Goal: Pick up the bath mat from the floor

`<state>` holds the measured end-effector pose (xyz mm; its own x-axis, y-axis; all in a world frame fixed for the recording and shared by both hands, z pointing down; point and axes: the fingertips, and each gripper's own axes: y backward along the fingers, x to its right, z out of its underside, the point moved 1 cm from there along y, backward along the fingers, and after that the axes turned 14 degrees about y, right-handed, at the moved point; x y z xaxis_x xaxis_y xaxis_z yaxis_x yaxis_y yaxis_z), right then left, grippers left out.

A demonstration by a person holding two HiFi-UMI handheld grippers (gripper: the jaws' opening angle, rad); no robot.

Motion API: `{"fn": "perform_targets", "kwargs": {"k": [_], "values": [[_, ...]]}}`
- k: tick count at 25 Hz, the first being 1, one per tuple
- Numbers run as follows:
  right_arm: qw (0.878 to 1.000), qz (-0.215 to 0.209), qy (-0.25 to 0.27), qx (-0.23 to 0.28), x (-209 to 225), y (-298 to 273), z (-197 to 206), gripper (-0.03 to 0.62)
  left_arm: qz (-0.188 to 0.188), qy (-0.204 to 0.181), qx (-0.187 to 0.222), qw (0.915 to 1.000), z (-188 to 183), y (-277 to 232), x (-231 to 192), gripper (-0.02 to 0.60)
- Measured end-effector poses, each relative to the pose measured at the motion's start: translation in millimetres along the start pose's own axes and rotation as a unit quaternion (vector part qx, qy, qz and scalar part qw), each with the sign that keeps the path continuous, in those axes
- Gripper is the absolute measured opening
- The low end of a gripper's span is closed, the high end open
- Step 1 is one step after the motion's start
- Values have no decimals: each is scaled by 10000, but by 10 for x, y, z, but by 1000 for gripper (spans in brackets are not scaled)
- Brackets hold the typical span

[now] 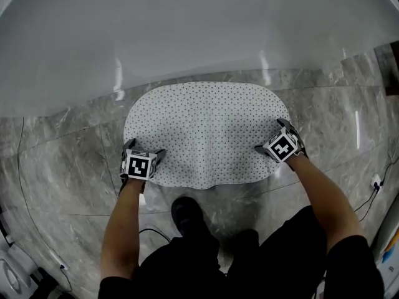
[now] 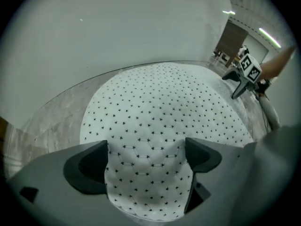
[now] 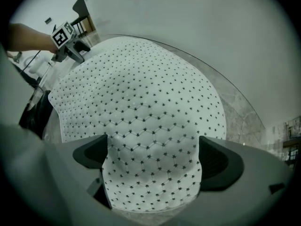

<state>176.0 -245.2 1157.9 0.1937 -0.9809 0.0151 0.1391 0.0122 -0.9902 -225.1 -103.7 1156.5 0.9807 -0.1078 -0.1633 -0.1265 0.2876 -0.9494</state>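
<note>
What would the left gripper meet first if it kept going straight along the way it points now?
The bath mat. The left gripper points steeply down at the mat's near left edge, jaws wide apart over it, with nothing else in between. It may already touch the mat; depth is hard to judge.
</note>
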Motion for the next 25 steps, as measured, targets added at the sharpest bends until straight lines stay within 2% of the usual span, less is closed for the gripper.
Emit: {"fn": "perform_targets", "kwargs": {"k": [4, 8, 11, 13, 15, 17, 18, 21, 22, 25], "values": [[9994, -159, -306, 7, 45, -50, 65, 584, 66, -55, 16, 10000, -14, -17, 15, 508], [9994, -61, -293, -178, 81, 4, 30, 583, 31, -59, 41, 10000, 1, -9, 30, 505], [9995, -95, -278, -115, 61, -23, 29, 581, -7, -148, 183, 9997, -40, 21, 62, 501], [9996, -92, -261, -89, 47, -21, 20, 570, 27, -206, 263, 9994, -39, 42, 113, 467], [9997, -75, -199, -82, 26, 7, -4, 555, 74, -314, 281, 9991, -30, 69, 189, 398], [9999, -154, 1, 1, -71, 34, -65, 498, 132, -456, 207, 9987, -18, 81, 271, 335], [9996, -215, 174, 68, -151, 50, -118, 449, 158, -544, 155, 9983, -13, 82, 308, 308], [9962, -320, 791, 162, -371, 74, -253, 256, 222, -819, -26, 9964, 6, 72, 408, 226], [9952, -343, 905, 155, -401, 73, -270, 223, 240, -894, -74, 9957, 7, 67, 435, 201], [9954, -463, 824, 158, -416, 69, -278, 194, 290, -1020, -181, 9942, 21, 62, 490, 147]]}}
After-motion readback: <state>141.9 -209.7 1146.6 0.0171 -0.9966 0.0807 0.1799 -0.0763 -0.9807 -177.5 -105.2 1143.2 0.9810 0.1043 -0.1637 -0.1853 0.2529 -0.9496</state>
